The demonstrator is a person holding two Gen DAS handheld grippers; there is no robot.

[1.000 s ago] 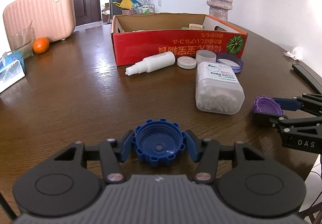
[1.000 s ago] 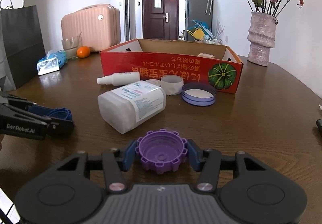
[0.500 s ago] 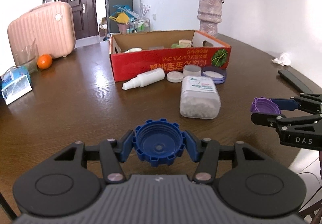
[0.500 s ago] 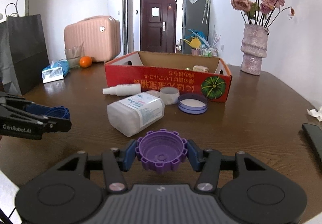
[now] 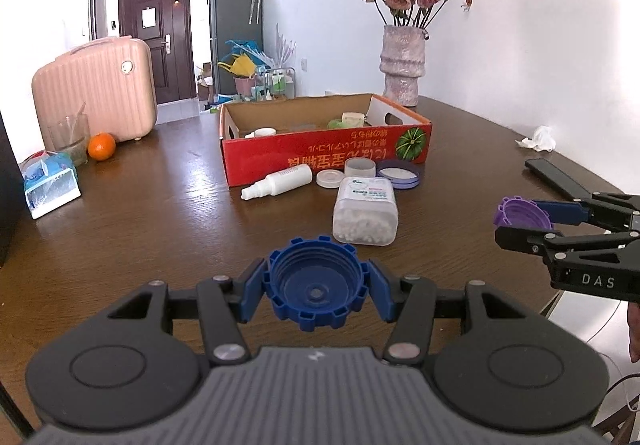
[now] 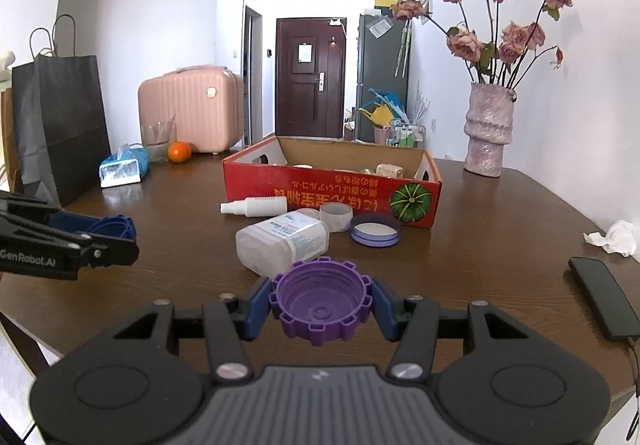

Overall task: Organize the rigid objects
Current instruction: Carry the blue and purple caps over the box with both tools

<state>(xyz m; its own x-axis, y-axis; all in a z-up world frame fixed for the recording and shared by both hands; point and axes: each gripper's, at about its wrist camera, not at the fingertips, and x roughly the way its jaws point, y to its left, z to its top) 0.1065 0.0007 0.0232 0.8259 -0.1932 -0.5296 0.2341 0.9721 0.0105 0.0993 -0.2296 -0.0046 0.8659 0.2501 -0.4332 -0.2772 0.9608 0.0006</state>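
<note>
My left gripper (image 5: 316, 287) is shut on a blue notched cap (image 5: 316, 281), held above the near table edge. My right gripper (image 6: 322, 303) is shut on a purple notched cap (image 6: 322, 299); it also shows at the right of the left wrist view (image 5: 520, 211). The red cardboard box (image 5: 326, 155) (image 6: 332, 195) stands open at mid-table with small items inside. In front of it lie a white spray bottle (image 5: 278, 181), a clear jar of white pellets (image 5: 366, 211) on its side, a white lid (image 5: 330, 178), a clear cup (image 5: 360, 166) and a purple-rimmed lid (image 5: 398, 175).
The brown table (image 5: 140, 213) also bears a pink suitcase (image 5: 96, 89), an orange (image 5: 101, 146), a glass (image 5: 70, 137), a tissue pack (image 5: 50, 181), a flower vase (image 5: 402, 71), a crumpled tissue (image 5: 538, 139), a black phone (image 6: 604, 295) and a black paper bag (image 6: 60, 125).
Both grippers have risen and pulled back from the box, each still holding its cap. The box and loose items look farther away.
</note>
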